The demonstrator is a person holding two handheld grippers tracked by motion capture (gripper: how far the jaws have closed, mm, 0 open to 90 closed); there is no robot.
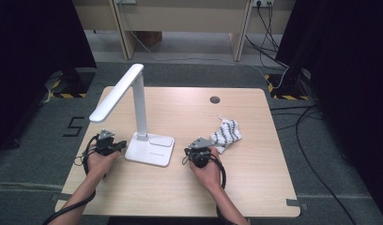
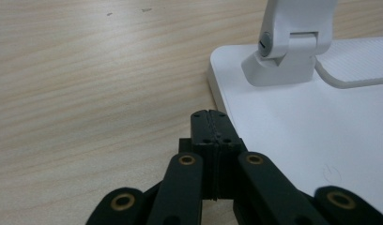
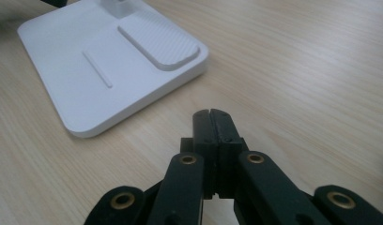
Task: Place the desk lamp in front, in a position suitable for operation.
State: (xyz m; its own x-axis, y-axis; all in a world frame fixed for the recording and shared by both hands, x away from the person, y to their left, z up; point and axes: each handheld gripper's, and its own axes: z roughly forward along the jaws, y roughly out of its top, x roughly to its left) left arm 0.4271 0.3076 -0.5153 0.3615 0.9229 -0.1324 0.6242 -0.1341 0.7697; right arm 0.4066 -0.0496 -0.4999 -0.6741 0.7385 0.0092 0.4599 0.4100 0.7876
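On the grey floor mat left of the table, a black figure "5" is the one mark that reads; the lamp's base carries no lettering sharp enough to make out. At the left edge of that base, the left gripper has its two black jaws pressed flat together with nothing between them, their tip just over or against the white rim; whether it touches cannot be told. The right gripper is likewise closed on nothing, hovering over bare wood just right of the base. The desk lamp is smooth white plastic: a flat rounded-corner slab for a base, with a raised ribbed pad and a thin groove on top, a hinged upright post and a long slim head angled out to the left. It stands on the table's left half, between the two grippers. A crumpled white cloth with dark stripes lies just beyond the right gripper. Pale wood-grain laminate covers the tabletop
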